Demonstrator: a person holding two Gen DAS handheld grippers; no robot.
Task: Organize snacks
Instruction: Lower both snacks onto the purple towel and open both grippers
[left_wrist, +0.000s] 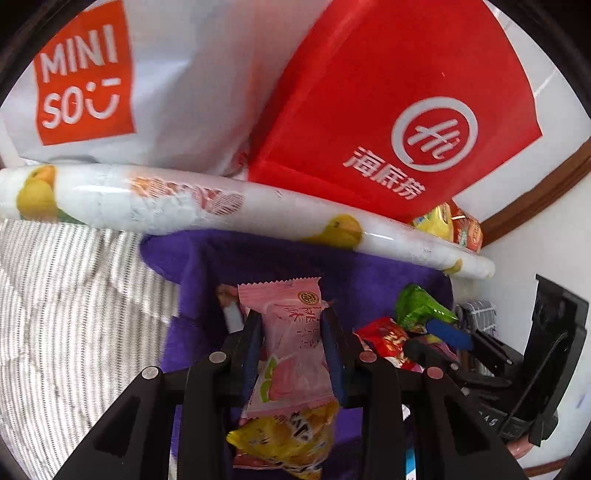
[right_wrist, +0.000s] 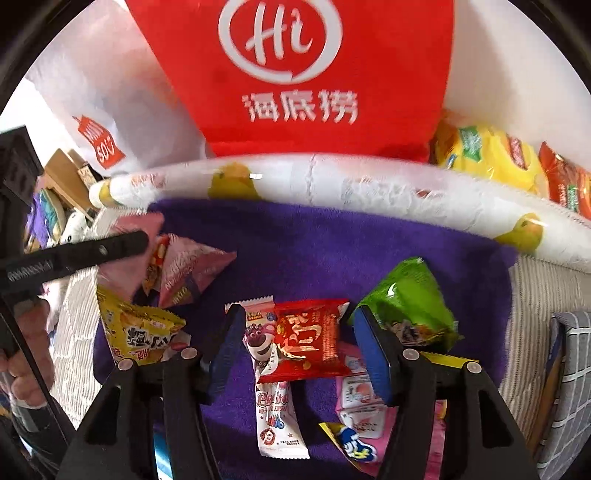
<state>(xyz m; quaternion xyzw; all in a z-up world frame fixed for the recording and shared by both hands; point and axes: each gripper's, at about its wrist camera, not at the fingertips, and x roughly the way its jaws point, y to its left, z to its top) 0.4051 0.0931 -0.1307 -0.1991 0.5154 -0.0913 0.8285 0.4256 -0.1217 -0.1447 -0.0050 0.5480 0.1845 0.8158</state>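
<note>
In the left wrist view my left gripper (left_wrist: 291, 317) is shut on a pink snack packet (left_wrist: 295, 354), held above a purple cloth (left_wrist: 221, 266) and a yellow packet (left_wrist: 288, 439). In the right wrist view my right gripper (right_wrist: 298, 314) stands open over the cloth (right_wrist: 332, 251). A red packet (right_wrist: 314, 339) lies flat between its blue pads (right_wrist: 373, 354), on top of a white bear-print packet (right_wrist: 275, 410); the pads do not press it. A green packet (right_wrist: 410, 302) lies just right of the right finger. The left gripper's finger (right_wrist: 110, 247) shows at the left.
A white roll with fruit print (right_wrist: 369, 184) borders the cloth at the back. Behind it stand a red bag (right_wrist: 295, 74), a white MINISO bag (left_wrist: 85, 74) and yellow crisp bags (right_wrist: 480, 155). More packets (right_wrist: 192, 266) lie left. A hand (right_wrist: 29, 332) is at the far left.
</note>
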